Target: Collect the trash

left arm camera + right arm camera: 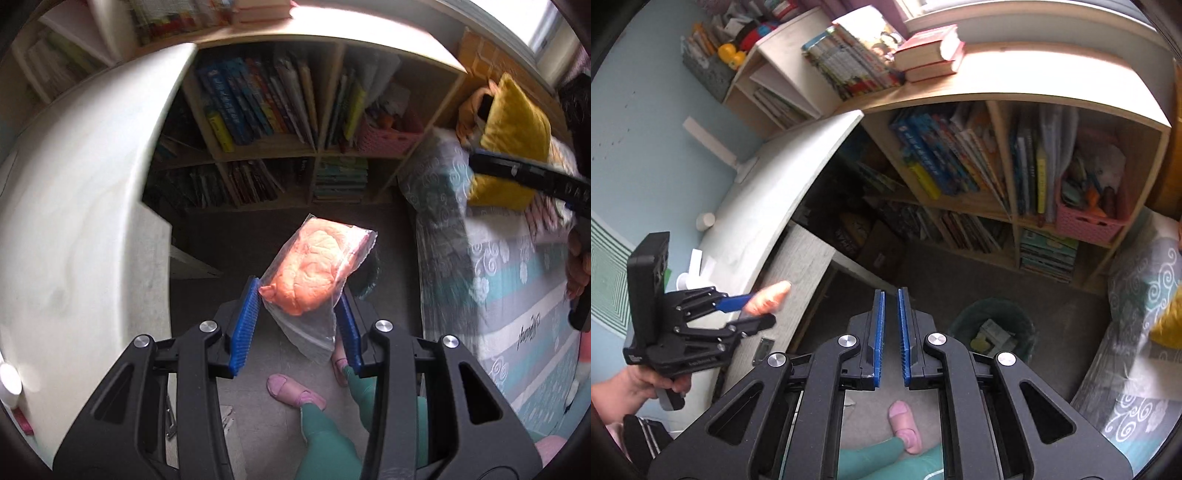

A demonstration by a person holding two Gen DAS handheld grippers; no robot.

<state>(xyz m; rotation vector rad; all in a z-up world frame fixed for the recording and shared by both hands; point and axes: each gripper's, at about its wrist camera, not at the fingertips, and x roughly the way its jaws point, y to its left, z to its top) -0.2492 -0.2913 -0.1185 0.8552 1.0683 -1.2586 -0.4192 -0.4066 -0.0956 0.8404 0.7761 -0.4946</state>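
My left gripper [301,314] is clamped on a clear plastic bag [314,280] with an orange lump inside, the blue pads [243,325] pressing its lower end from both sides while the bag sticks up toward twelve o'clock, over the grey floor [236,236]. In the right wrist view the same gripper shows at nine o'clock, gripped by a hand [642,384], with the orange bag poking out beyond its fingers next to the edge of the white desk [783,192]. My right gripper [891,339] holds nothing: its blue pads [879,332] stand almost together with only a thin slit between them. Just past it, toward four o'clock, sits a dark green wastebasket [993,332] on the floor with some scraps already inside. A wooden bookshelf [1008,206] packed with books fills the view at one o'clock, with a pink basket [1086,225] in its upper right cubby. A bed with a swirl-pattern cover [491,266] runs along three o'clock in the left wrist view, a yellow pillow [513,133] on it. At six o'clock I see green trouser legs and pink slippers [291,389].
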